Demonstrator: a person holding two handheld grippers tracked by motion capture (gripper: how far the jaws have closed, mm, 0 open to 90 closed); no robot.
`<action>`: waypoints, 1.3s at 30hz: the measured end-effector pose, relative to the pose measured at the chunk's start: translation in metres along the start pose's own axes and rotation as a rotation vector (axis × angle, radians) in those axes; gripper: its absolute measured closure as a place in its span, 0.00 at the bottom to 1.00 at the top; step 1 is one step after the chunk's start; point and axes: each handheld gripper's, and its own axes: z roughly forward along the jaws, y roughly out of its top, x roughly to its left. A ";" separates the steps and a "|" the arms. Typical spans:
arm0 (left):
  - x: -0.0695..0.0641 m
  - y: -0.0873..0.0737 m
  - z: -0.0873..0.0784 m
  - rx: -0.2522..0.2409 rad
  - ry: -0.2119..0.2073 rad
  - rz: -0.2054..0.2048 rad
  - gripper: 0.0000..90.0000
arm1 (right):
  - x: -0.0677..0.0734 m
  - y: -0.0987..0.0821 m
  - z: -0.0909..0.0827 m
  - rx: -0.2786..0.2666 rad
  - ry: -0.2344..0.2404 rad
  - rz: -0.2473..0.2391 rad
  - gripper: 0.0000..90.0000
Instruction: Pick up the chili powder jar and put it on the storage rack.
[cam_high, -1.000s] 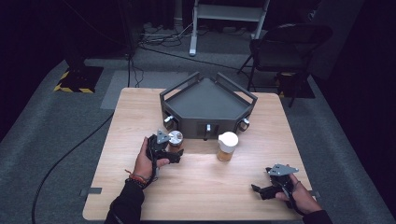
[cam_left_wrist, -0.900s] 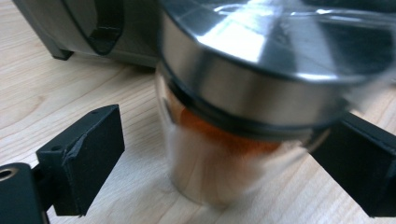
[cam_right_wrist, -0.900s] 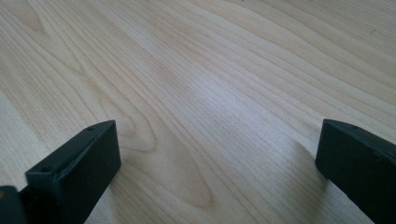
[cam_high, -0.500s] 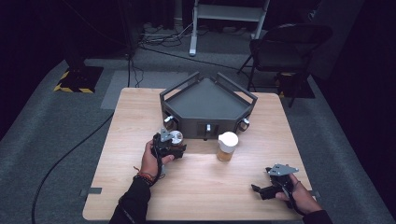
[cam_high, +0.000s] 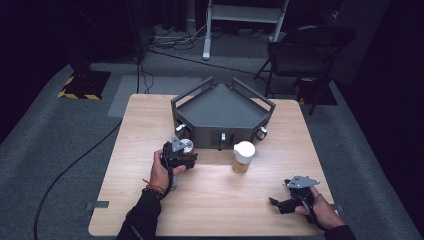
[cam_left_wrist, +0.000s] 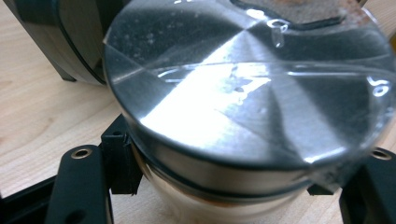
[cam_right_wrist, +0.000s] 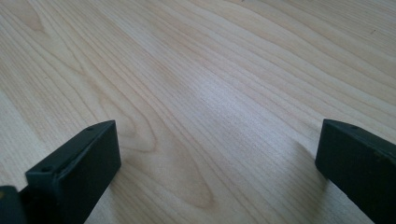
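Near the dark tray (cam_high: 220, 107), left tool (cam_high: 181, 151) has just clamped a shiny-lidded jar (cam_left_wrist: 243, 107) (right tool (cam_high: 286, 202) gapes, empty).

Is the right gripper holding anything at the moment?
No: in the right gripper view the right gripper has its jaws standing wide apart over the bare wooden table, with nothing between them.

High view looks down on the table (cam_high: 210, 200); both gripper views sit close, probably sharing its wood.
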 end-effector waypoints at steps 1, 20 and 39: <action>-0.001 0.002 -0.002 0.001 0.004 0.005 0.34 | 0.000 0.000 0.000 0.000 0.000 0.000 0.00; -0.009 0.030 -0.034 -0.045 0.011 0.006 0.34 | 0.000 0.000 0.000 0.000 0.000 0.000 0.00; -0.007 0.074 -0.065 -0.105 -0.015 0.035 0.34 | 0.000 0.000 0.000 0.000 0.000 0.000 0.00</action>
